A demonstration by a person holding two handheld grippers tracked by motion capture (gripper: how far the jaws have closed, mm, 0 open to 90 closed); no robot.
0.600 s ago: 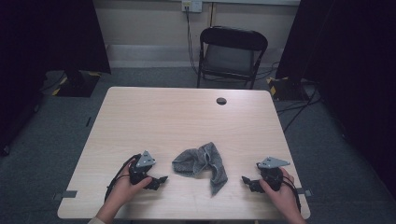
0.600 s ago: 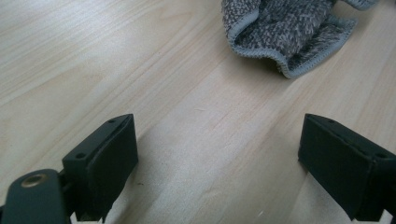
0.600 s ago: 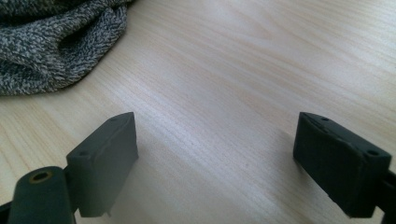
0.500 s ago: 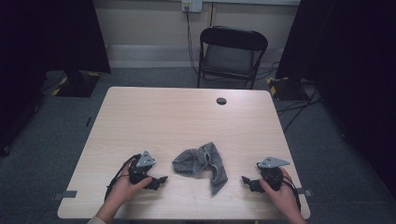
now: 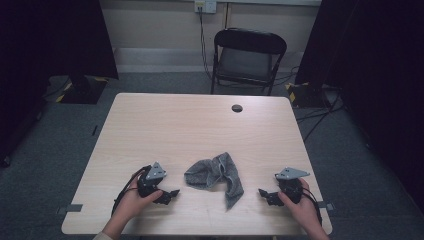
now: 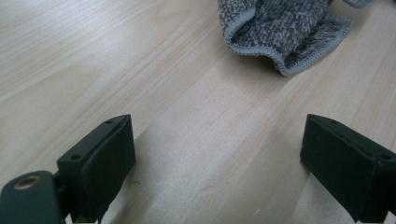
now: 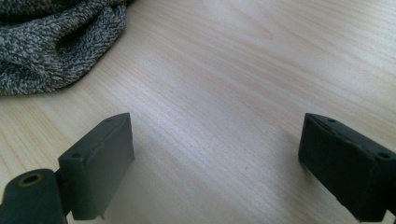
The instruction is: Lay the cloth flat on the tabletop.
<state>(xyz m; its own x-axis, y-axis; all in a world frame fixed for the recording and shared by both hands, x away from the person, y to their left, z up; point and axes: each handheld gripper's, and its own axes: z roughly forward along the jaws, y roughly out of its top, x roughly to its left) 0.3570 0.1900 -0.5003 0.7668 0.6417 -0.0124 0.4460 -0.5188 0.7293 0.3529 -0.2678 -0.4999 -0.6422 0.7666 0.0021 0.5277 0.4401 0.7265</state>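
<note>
Here, both grippers flank a crumpled grey knitted cloth (image 5: 216,176), ready to pick it up.
Left gripper (image 5: 170,193), jaws wide and empty, has the cloth just ahead; right gripper (image 5: 263,193), equally wide, likewise. Best to seek separate hemmed edges and pinch low against the pale wooden table (image 5: 190,125).

Pale wooden table (image 5: 165,130) with round cable hole (image 5: 237,108); black folding chair (image 5: 248,59) behind; wall socket (image 5: 205,6) above

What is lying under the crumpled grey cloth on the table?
The grey cloth rests directly on the wooden table. Bare wood surrounds it. Its folds cover whatever may be beneath, so that cannot be seen.
</note>
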